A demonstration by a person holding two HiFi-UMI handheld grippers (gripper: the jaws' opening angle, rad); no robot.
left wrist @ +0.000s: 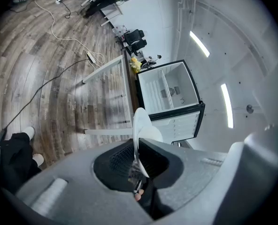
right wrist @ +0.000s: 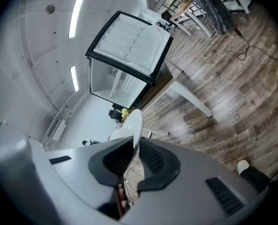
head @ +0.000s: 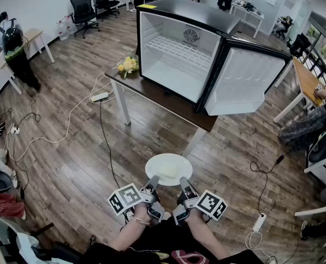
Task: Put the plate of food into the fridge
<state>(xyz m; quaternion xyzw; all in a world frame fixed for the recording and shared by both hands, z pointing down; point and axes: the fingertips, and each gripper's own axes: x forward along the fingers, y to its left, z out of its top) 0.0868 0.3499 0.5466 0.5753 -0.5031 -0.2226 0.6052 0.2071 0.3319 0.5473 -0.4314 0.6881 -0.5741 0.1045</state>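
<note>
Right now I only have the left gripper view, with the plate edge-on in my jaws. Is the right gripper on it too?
Observer: Yes. The right gripper is shut on the near rim of the plate, beside the left gripper.
Operator: Where does the food sit?
Observer: The food is a pale heap near the plate's middle.
Operator: Anything on the floor to my right?
Observer: A power strip lies on the floor at right, off the straight line to the fridge.
</note>
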